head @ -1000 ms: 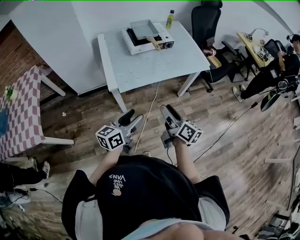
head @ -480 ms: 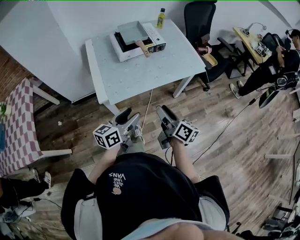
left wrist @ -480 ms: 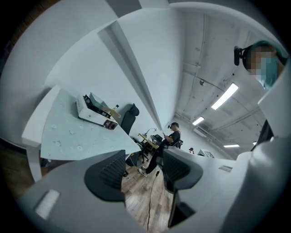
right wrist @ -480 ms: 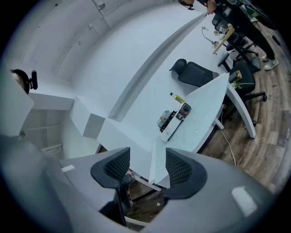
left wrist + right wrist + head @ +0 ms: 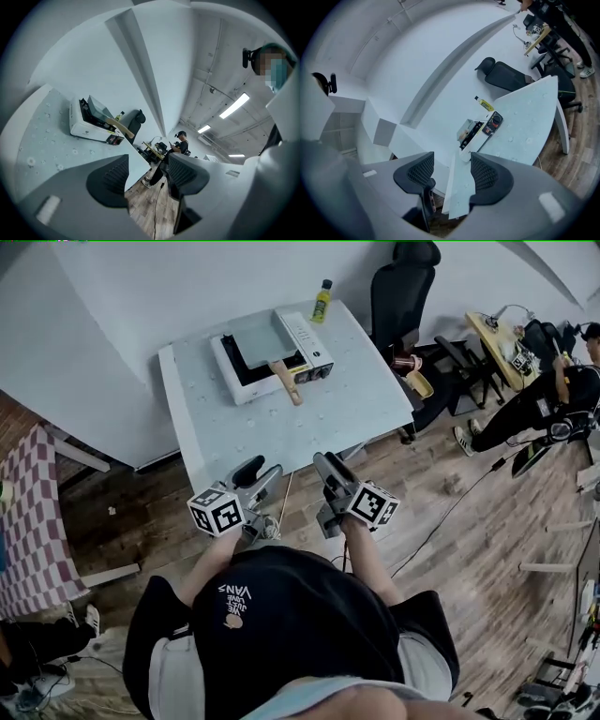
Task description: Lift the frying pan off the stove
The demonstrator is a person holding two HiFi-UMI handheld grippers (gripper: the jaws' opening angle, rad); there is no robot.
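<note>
A grey rectangular frying pan [image 5: 260, 337] with a wooden handle [image 5: 288, 382] sits on a white portable stove [image 5: 270, 354] at the far side of the pale table [image 5: 337, 413]. My left gripper [image 5: 262, 473] and right gripper [image 5: 329, 465] hang side by side at the table's near edge, both open and empty, well short of the stove. In the left gripper view, the stove [image 5: 88, 129] and the handle [image 5: 121, 128] lie far beyond the left gripper [image 5: 147, 174]. The right gripper view shows the pan [image 5: 465, 127] past the open right gripper [image 5: 449, 176].
A yellow bottle [image 5: 322, 302] stands behind the stove. A black office chair [image 5: 403, 292] is at the table's right, with a desk [image 5: 497, 334] and a seated person [image 5: 553, 385] beyond. A checked table [image 5: 28, 512] stands at the left. A cable [image 5: 441, 512] crosses the wooden floor.
The table with the stove has come much closer and lower in the head view. Both grippers have gone forward from over the floor to the table's near edge, still open.
</note>
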